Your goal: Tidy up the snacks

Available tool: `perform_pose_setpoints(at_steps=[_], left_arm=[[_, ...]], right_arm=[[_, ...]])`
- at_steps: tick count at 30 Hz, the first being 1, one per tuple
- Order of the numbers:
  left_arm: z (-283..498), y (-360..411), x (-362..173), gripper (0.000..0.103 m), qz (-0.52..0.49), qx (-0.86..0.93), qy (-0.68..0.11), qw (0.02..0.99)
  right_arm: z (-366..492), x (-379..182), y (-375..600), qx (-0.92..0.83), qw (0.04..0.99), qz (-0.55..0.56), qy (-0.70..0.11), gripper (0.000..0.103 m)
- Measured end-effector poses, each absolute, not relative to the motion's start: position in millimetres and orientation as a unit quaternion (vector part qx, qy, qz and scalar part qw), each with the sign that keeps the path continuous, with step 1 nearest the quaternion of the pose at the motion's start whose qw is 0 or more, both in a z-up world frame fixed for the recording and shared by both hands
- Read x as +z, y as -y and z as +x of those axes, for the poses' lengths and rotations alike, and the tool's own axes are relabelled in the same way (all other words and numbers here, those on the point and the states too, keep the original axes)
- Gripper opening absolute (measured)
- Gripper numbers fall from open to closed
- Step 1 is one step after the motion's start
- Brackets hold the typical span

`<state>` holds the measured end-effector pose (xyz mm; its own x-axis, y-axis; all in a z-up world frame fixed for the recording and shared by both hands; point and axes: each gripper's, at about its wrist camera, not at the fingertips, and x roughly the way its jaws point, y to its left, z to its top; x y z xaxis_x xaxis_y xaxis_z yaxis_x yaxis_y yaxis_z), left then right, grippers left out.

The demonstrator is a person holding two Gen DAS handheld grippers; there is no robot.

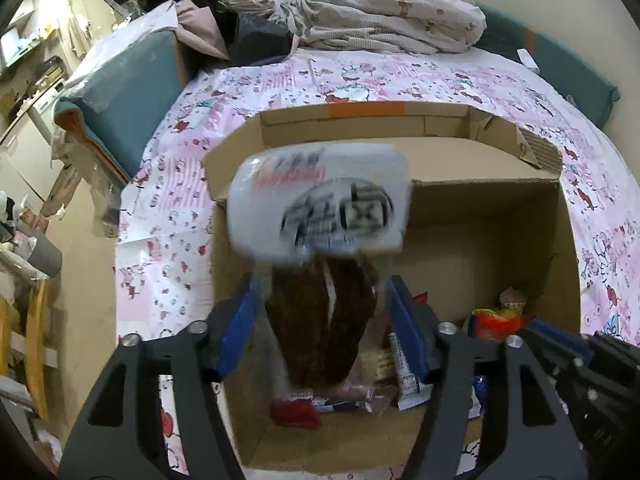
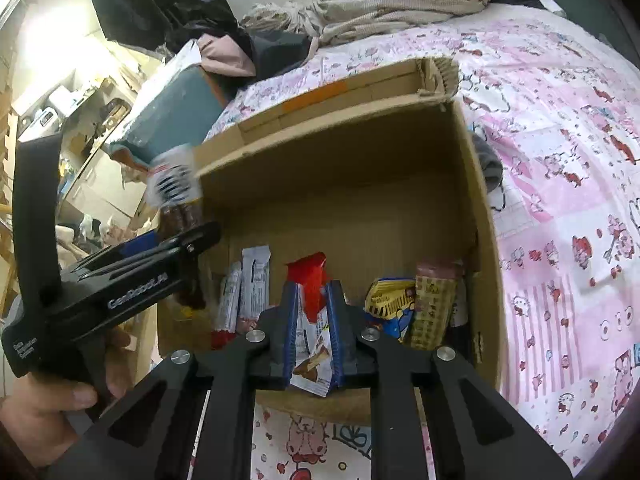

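An open cardboard box [image 1: 460,200] lies on the pink patterned bedsheet, with several snack packs on its bottom. My left gripper [image 1: 324,300] stands open above the box's left part; a clear bag of brown snacks with a white label [image 1: 320,208] sits between its blue pads, blurred, and no grip on it shows. The same bag shows in the right wrist view [image 2: 174,184]. My right gripper [image 2: 314,308] is shut on a red-topped snack pack [image 2: 310,284], held over the box's [image 2: 340,200] front part.
Inside the box lie white wrapped bars [image 2: 252,280], a yellow and blue pack [image 2: 390,304], a brown pack [image 2: 434,300] and a red pack [image 1: 296,414]. Bedding [image 1: 380,12] is piled at the far end. A teal cushion [image 1: 120,92] and clutter are at left.
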<state>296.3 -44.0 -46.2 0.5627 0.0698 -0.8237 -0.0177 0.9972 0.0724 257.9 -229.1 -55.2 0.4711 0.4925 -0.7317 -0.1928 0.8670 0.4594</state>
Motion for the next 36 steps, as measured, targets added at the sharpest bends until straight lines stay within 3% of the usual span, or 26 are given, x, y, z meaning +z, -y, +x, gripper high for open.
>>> perform_pose_setpoints(at_steps=[2,3,4,5,6,7,22,24,26,36], left_arm=[[292.0,42.6,-38.5,0.085,0.022,0.024,-0.464,0.885],[287.8,42.2,-32.8,0.087,0.021,0.023,-0.459,0.888],[284.2,42.5,-28.7,0.087,0.026,0.027,-0.453,0.891],[280.4,43.7,-24.2,0.087,0.034,0.030,-0.447,0.894],[276.5,45.2,-19.6,0.087,0.042,0.029,-0.442,0.895],[273.6,45.4,-16.6,0.087,0.044,0.026,-0.440,0.897],[183.0,21.4,25.7,0.087,0.037,0.029,-0.367,0.929],[166.6,14.6,25.7,0.090,0.023,0.031,-0.363,0.931],[154.8,9.6,23.8,0.099,0.013,0.037,-0.364,0.931],[100.8,-7.7,5.9,0.103,-0.039,0.042,-0.376,0.925]], right_arm=[[256.9,-51.1,231.5,0.200,0.845,0.158,-0.470,0.023],[256.2,-49.6,232.4,0.198,0.846,0.157,-0.469,0.027],[254.9,-47.5,233.9,0.197,0.847,0.158,-0.467,0.049],[252.7,-44.7,236.3,0.192,0.851,0.161,-0.461,0.084],[249.5,-41.2,238.8,0.187,0.857,0.165,-0.451,0.095],[245.8,-36.7,241.2,0.182,0.864,0.168,-0.439,0.098],[173.1,13.1,258.0,0.166,0.903,0.126,-0.377,0.098],[160.4,14.6,256.4,0.164,0.904,0.120,-0.375,0.098],[150.3,16.3,255.6,0.167,0.904,0.122,-0.373,0.099],[101.6,16.9,244.9,0.131,0.926,0.082,-0.345,0.103]])
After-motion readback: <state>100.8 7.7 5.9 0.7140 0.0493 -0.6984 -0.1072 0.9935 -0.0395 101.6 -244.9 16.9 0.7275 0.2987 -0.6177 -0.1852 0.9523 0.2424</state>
